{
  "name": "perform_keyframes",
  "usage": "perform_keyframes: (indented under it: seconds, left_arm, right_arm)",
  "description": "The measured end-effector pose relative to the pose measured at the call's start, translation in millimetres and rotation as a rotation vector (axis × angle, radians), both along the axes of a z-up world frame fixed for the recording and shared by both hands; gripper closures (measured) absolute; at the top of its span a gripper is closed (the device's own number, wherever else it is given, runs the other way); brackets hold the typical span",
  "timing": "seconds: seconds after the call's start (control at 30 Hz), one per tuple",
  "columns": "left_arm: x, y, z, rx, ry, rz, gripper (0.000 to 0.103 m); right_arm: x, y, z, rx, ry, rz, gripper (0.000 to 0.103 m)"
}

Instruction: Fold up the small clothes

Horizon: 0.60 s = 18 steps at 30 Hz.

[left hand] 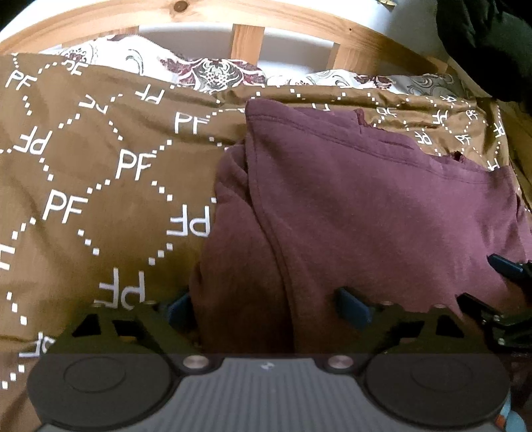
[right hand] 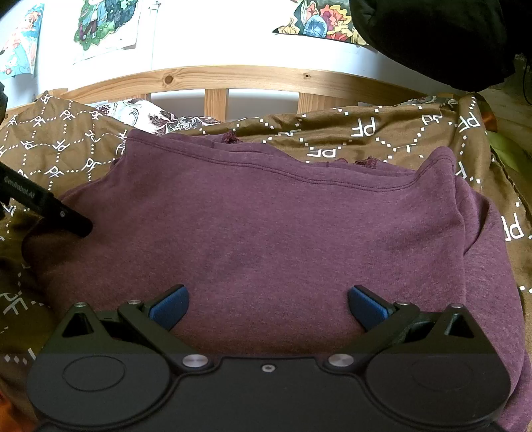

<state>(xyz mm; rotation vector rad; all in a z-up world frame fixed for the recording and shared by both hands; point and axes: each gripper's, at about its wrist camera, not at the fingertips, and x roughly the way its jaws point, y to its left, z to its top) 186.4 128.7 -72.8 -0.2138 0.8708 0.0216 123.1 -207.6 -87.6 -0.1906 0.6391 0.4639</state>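
Maroon garment (right hand: 266, 226) lies spread between the open right tool (right hand: 267, 307) pads.

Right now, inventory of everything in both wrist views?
maroon garment: one, dark maroon, partly folded, lying on the bedspread in the middle of both views.
bedspread: one, brown with white PF lettering and dotted diamonds, under the garment.
floral fabric: one patch, white with dark red pattern, behind the bedspread by the rail.
wooden rail: one, light pine with slats, along the far edge.
wall pictures: several, colourful, on the white wall.
dark fabric: one mass, black, top right corner.
left gripper: one, black, blue fingers either side of the garment's near left fold.
right gripper: one, black, blue fingers apart over the garment.
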Motion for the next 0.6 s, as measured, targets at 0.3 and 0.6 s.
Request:
perform_keyframes:
  seconds: [0.3,0.6]
  left_arm:
    - [-4,-12,13,-0.055,0.075,0.049,0.066]
    - [-4,-59,62,0.082,0.078,0.054,0.087]
  right_arm:
    - [0,0,0,-0.006,-0.001,0.001,0.001]
    - [-4,-18,33,-0.023,0.033,0.011,0.001]
